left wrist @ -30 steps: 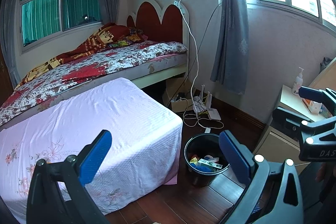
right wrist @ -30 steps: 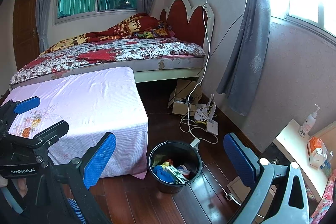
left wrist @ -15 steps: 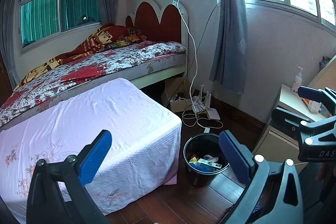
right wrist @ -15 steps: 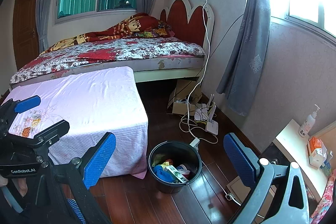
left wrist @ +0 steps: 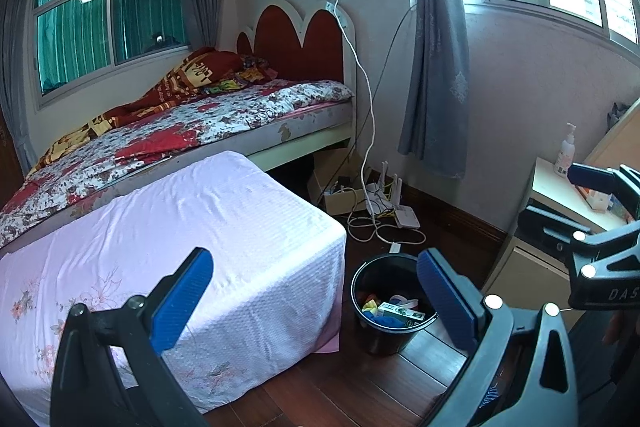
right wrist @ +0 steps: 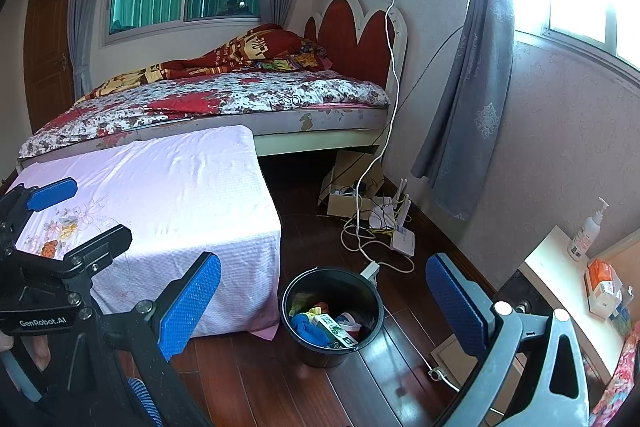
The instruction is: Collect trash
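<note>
A black bin (left wrist: 390, 307) (right wrist: 332, 315) stands on the dark wood floor beside a low platform draped in pink cloth (left wrist: 180, 247) (right wrist: 160, 203). Inside it lie coloured wrappers and a green-and-white carton (left wrist: 401, 310) (right wrist: 334, 331). My left gripper (left wrist: 312, 291) is open, held high above the cloth's corner and the bin, with nothing between its blue pads. My right gripper (right wrist: 324, 303) is open too and empty, hovering above the bin. Each gripper shows at the edge of the other's view: the right gripper (left wrist: 600, 223), the left gripper (right wrist: 64, 223).
A bed (right wrist: 224, 99) with a floral cover stands behind the platform. Cables, a cardboard box and a white router (right wrist: 402, 239) clutter the floor by the wall. A white cabinet (right wrist: 560, 279) with a pump bottle (right wrist: 586, 231) and tissue pack stands at right.
Almost nothing has moved; the left wrist view has drifted very slightly to the right. Both grippers stay open and empty.
</note>
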Tool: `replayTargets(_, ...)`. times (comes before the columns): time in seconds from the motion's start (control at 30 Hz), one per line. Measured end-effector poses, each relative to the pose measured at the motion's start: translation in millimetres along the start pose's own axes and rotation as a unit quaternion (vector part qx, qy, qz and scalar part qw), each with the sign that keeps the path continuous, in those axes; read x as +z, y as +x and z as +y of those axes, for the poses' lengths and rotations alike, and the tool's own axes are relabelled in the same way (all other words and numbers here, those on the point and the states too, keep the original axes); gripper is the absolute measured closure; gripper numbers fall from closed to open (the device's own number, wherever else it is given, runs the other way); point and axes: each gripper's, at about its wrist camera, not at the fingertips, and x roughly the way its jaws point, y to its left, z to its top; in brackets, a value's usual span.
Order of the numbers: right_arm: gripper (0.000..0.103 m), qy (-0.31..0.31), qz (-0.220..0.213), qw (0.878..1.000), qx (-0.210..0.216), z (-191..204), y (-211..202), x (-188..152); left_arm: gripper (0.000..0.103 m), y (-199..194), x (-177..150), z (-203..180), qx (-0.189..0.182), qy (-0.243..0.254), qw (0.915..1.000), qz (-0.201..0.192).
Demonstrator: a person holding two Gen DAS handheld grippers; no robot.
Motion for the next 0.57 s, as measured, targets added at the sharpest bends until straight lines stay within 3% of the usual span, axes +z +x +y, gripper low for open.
replayTargets(0.4,0.0,0.003,0.001,1.0,-0.001,-2.8,1.6,-2.5,0.001,-0.7,-2.0,-4.8,0.008,0.028,0.9995,-0.013)
replayTargets(0.57,0.0,0.006,0.002,1.0,-0.003,-3.9,0.7,-6.2,0.001,-1.0,-3.0,-2.2,0.0,0.016,0.9998,-0.008)
